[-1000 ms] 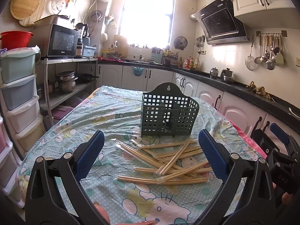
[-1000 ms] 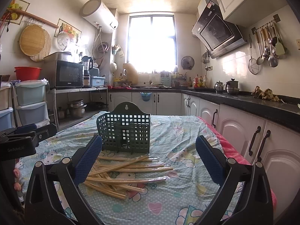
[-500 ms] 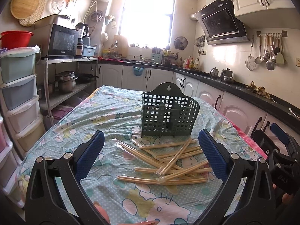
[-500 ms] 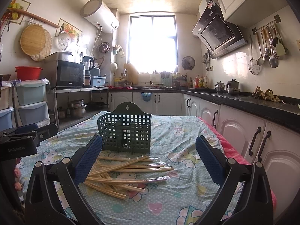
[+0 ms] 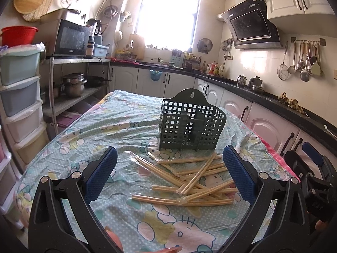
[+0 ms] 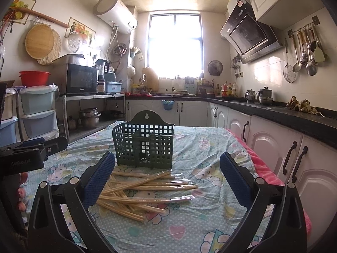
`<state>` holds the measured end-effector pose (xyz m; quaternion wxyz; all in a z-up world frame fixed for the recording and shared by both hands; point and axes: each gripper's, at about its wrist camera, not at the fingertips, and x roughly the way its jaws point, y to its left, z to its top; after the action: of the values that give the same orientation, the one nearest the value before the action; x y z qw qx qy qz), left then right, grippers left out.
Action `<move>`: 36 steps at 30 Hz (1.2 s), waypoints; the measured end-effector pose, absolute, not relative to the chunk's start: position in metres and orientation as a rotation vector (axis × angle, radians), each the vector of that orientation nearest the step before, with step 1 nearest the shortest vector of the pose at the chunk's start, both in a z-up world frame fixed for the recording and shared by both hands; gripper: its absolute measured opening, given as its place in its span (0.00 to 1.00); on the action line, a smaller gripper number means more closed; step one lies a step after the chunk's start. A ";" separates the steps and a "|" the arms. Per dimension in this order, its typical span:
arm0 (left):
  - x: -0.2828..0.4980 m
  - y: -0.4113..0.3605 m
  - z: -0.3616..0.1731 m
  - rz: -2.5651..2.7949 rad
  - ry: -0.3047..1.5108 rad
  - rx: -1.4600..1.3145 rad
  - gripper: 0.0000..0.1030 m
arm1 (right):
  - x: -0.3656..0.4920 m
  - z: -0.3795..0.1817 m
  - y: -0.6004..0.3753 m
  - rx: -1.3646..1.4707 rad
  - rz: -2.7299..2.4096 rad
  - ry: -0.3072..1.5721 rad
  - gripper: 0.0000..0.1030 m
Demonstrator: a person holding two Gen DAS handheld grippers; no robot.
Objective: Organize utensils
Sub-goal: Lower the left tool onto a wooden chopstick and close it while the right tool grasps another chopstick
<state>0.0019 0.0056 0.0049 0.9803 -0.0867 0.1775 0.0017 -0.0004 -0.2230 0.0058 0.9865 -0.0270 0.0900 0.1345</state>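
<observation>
My left gripper [image 5: 168, 175] hangs above the tabletop [image 5: 105, 130] with its fingers [image 5: 101, 177] spread wide and empty. The wrapped chopsticks [image 5: 189, 179] lie ahead between those fingers, heaped toward the right one, long axes mostly crosswise to my reach. Beyond the heap stands the green basket [image 5: 190, 124], upright and holding nothing I can see. My right gripper [image 6: 167, 179] is likewise wide apart and empty; from it the heap sits toward the left finger. Both seem about equally near.
</observation>
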 end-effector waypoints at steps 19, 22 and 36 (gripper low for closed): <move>0.025 0.069 -0.003 0.076 0.480 -0.276 0.90 | 0.042 0.006 -0.211 -0.066 0.366 0.329 0.94; 0.028 0.077 -0.008 0.060 0.515 -0.288 0.90 | 0.051 0.005 -0.204 -0.101 0.401 0.362 0.94; 0.050 0.082 -0.055 -0.024 0.793 -0.347 0.65 | 0.042 -0.045 -0.138 -0.520 0.624 0.491 0.93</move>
<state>0.0500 0.0822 -0.0548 0.9078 -0.1681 0.3842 -0.0118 0.0423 -0.1377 -0.0453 0.8896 -0.2503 0.2363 0.3002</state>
